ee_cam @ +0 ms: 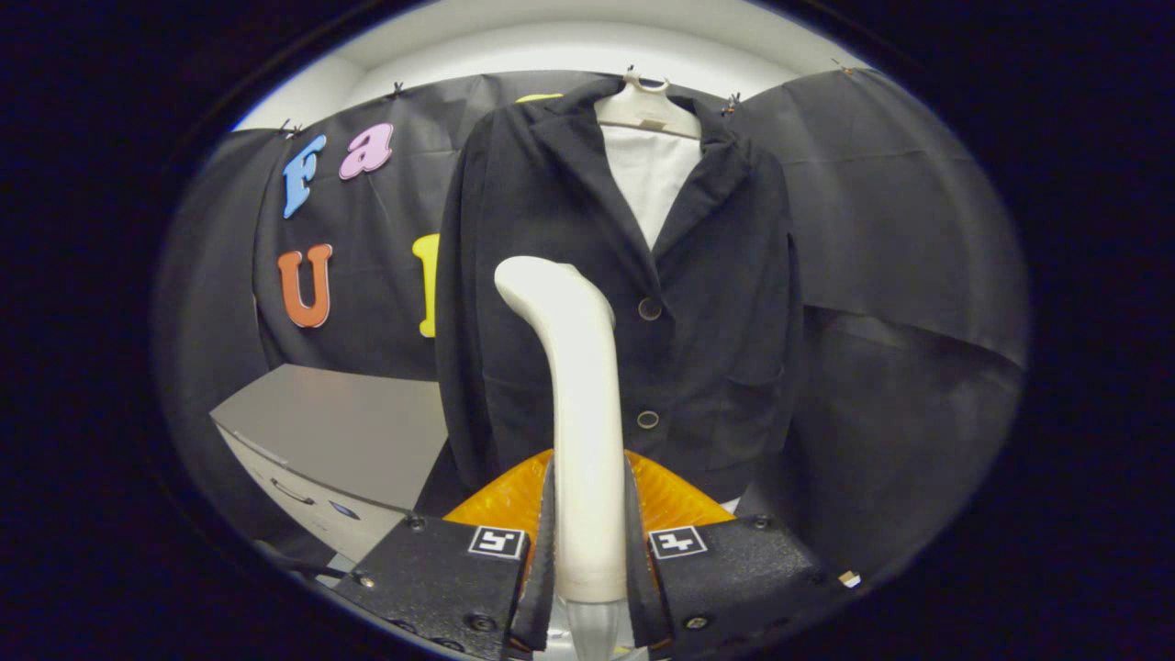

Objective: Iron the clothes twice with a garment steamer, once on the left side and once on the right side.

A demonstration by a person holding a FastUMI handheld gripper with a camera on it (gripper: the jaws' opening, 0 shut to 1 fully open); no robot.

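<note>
A dark buttoned jacket (707,303) hangs on a pale hanger (647,110) against the booth wall, with a white lining or shirt (654,179) showing at its open collar. My gripper (587,542) is shut on the cream handle of the garment steamer (578,404), which stands upright between the fingers. The steamer's curved head rises in front of the jacket's left half, level with the upper button. Whether the head touches the cloth is hidden from this angle.
A grey cabinet (340,422) with drawers stands low to the left of the jacket. Black cloth (900,275) covers the wall behind and to the right of the jacket.
</note>
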